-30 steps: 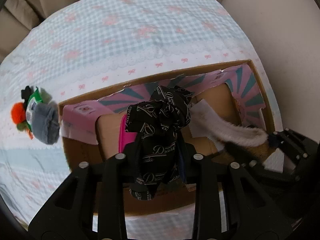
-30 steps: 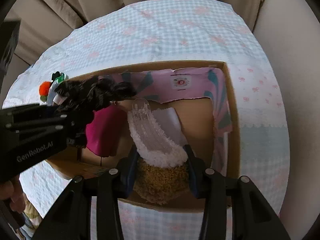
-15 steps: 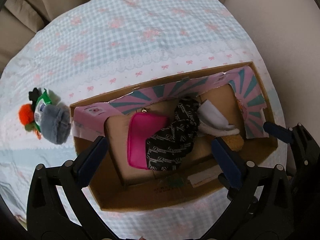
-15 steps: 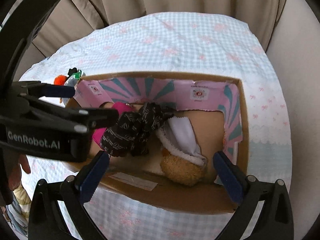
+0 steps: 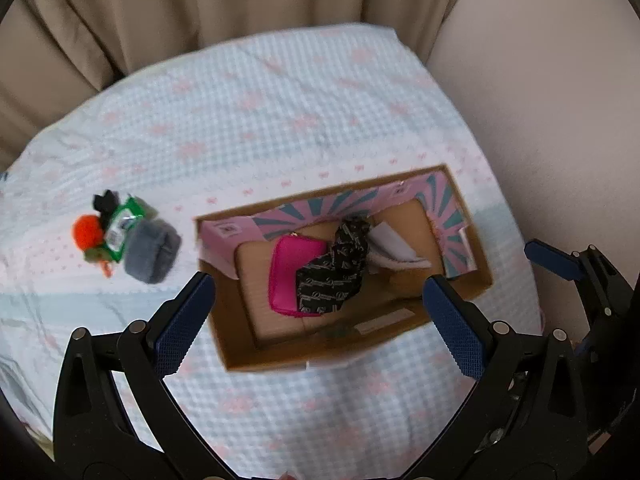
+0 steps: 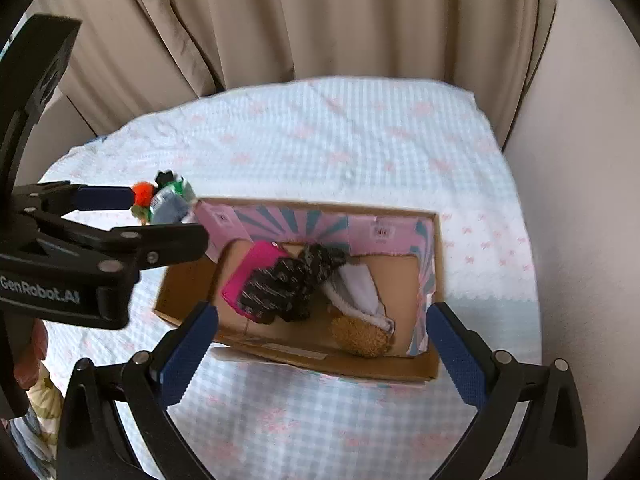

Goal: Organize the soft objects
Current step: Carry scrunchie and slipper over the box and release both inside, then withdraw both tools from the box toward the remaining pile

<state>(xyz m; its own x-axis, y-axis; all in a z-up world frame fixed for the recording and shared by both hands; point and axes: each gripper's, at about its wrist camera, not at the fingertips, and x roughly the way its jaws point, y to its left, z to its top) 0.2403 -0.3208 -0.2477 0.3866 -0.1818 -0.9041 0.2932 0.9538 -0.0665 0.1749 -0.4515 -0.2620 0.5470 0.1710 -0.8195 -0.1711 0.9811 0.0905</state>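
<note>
**Both tools released above the box: remaining hazards**

Left tool (image 5: 316,316) and right tool (image 6: 322,344) are both hanging over the cardboard box (image 6: 320,362) with jaws spread wide and nothing between them; the jaws have just been opening. Inside the box are lying a pink pouch (image 5: 290,272), a black printed cloth (image 5: 334,276) draped partly over that pouch, and a white-lined fuzzy slipper (image 6: 360,320) at the right-hand end. A small cluster of soft items (image 5: 132,240), grey, green and orange, is sitting on the checked surface (image 5: 280,120), well apart from the box on its left, and is probably next for collection.

Judged risks: the cluster is looking like several loose pieces, so a single pinch could be lifting only one piece and scattering the rest. The light box could be sliding if a tool is nudging its wall on the way across. Both tools are working close together, so their paths could be crossing near the box's left end. The cloth could be snagging on a passing finger.
</note>
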